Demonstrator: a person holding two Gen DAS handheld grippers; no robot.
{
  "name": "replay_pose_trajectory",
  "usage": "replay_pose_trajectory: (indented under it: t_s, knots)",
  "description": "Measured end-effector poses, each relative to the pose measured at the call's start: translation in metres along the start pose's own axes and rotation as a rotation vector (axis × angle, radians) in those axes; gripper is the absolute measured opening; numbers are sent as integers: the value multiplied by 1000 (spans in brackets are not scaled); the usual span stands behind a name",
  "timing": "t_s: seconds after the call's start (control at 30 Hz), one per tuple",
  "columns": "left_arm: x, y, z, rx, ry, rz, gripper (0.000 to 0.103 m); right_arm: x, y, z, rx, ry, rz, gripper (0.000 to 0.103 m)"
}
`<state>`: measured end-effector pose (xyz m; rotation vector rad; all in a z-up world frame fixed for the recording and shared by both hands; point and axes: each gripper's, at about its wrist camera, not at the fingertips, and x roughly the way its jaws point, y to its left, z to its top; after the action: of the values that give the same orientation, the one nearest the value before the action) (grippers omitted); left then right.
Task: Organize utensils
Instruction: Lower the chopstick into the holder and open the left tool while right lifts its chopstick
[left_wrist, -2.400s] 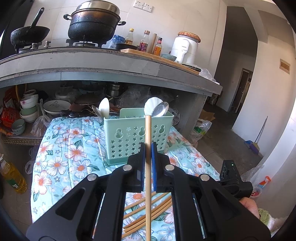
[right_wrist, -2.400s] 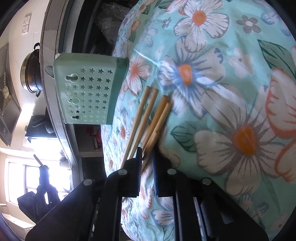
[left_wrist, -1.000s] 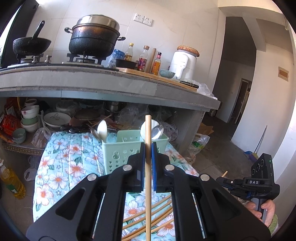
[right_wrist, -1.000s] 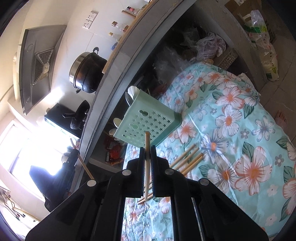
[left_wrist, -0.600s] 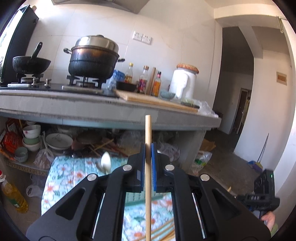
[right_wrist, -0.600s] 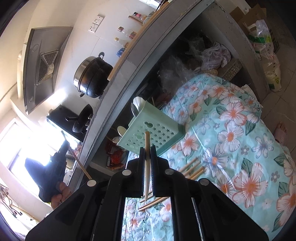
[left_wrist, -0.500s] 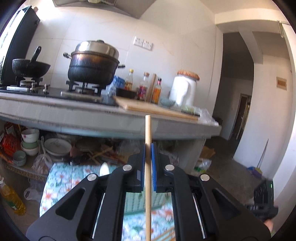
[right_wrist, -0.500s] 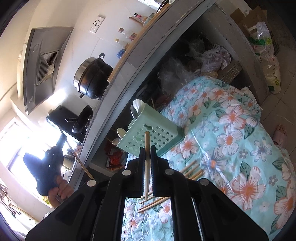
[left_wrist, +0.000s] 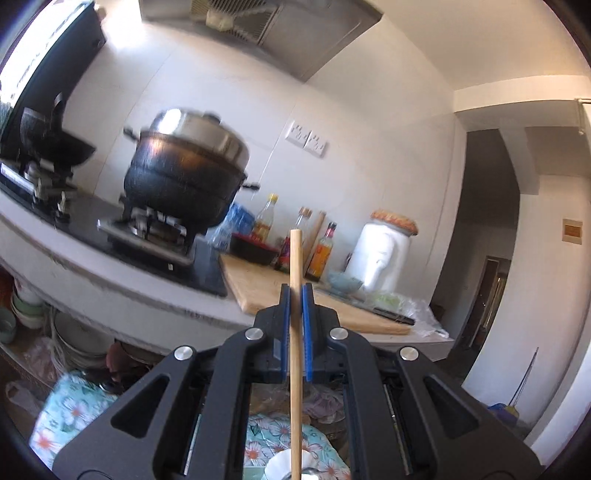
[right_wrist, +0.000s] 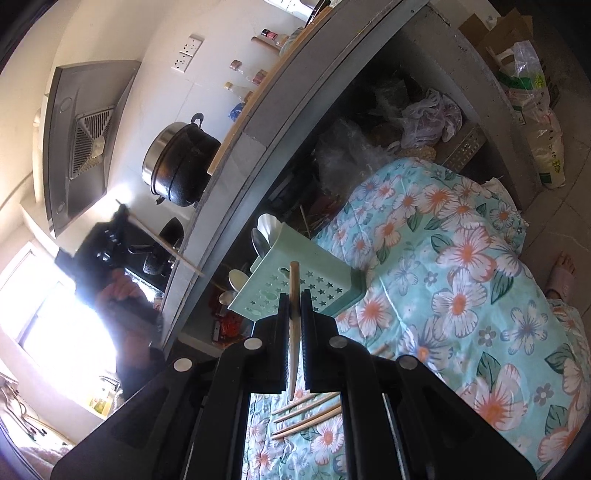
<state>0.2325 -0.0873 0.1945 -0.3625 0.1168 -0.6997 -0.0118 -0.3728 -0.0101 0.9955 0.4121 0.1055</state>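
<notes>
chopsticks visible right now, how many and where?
6. One in the left gripper, one in the right gripper, four loose chopsticks on the floral cloth below the right gripper's jaws. More may be hidden behind them.

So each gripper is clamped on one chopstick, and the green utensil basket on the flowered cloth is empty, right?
Not quite: the green utensil basket already holds spoons, as the right wrist view shows. The rest holds: the left gripper and right gripper each clamp one chopstick.
</notes>
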Motion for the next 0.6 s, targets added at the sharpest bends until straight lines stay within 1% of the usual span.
replay_pose_trajectory:
  t_s: [0.17, 0.27, 0.37, 0.43, 0.5, 0.6]
  knots:
    - [29, 22, -39, -10, 56, 47, 5, 0, 0, 4, -7, -1, -13, 6]
    - [36, 38, -58, -19, 89, 80, 5, 1, -2, 6, -14, -1, -17, 6]
    - [35, 51, -70, -35, 119, 106, 5, 4, -4, 8, -15, -1, -14, 6]
    - [30, 55, -73, -28, 107, 125, 5, 5, -3, 8, -18, -3, -15, 6]
    - [29, 59, -71, -30, 98, 124, 5, 6, -1, 8, -19, 1, -10, 6]
    - [27, 60, -57, -68, 54, 102, 5, 7, 4, 8, -28, 0, -8, 6]
